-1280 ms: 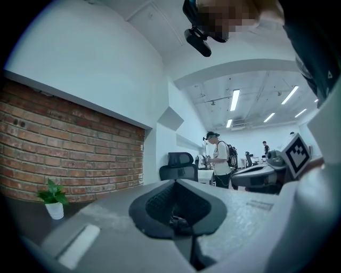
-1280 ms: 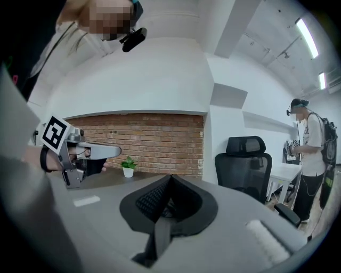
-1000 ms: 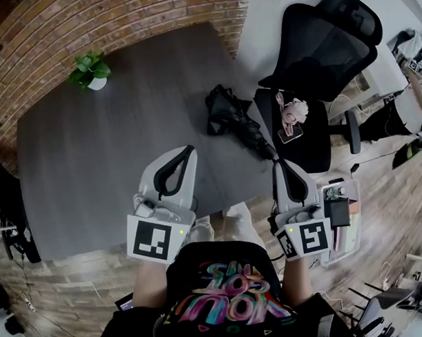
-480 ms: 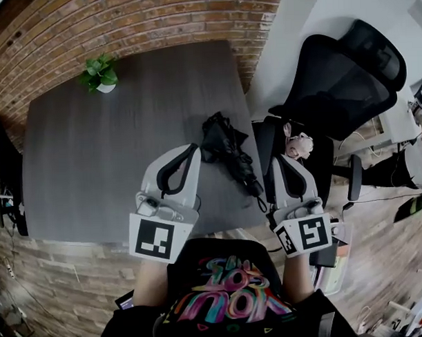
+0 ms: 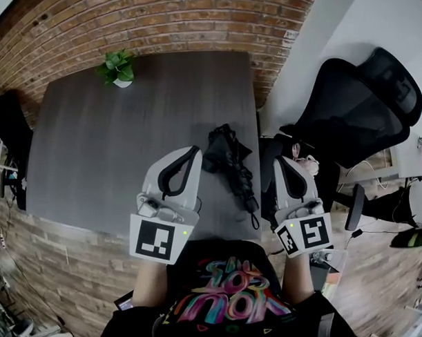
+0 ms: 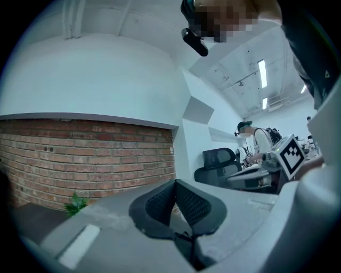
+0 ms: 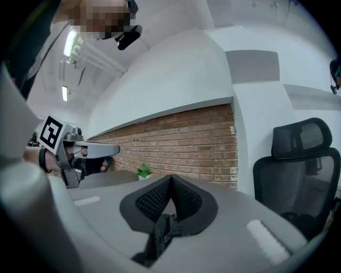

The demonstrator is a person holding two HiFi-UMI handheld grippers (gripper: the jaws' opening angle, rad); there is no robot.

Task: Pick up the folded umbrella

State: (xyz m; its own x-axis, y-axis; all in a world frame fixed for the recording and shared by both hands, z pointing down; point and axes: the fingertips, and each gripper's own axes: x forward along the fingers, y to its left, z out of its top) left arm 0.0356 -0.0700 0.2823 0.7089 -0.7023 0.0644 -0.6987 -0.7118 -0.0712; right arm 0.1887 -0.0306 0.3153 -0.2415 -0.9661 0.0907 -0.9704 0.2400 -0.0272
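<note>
- The left hand-held gripper [image 6: 175, 184] has its jaws pressed together at the tips, with nothing between them.
- The right hand-held gripper [image 7: 170, 179] is closed the same way and holds nothing.
- Both point level, out over the near edge of the tabletop [image 5: 93, 148], a dark grey slab.
- The folded umbrella [image 5: 230, 162] lies flat on that tabletop between the two, near the right-hand edge and close to the near edge.
- In the head view its bunched black fabric sits just beside the left tips; I cannot tell whether they touch.
- Its long axis runs slantwise, from far-left to near-right.
- The thin handle end with a loop [image 5: 254, 218] points toward the person, and the bulkier fabric end points toward the brick wall [image 5: 157, 21].
- A small potted plant [image 5: 117, 66] stands at the far edge, well apart from the umbrella.
- A black mesh office chair [image 5: 364, 110] stands right of the tabletop against a white wall [image 5: 317, 50].
</note>
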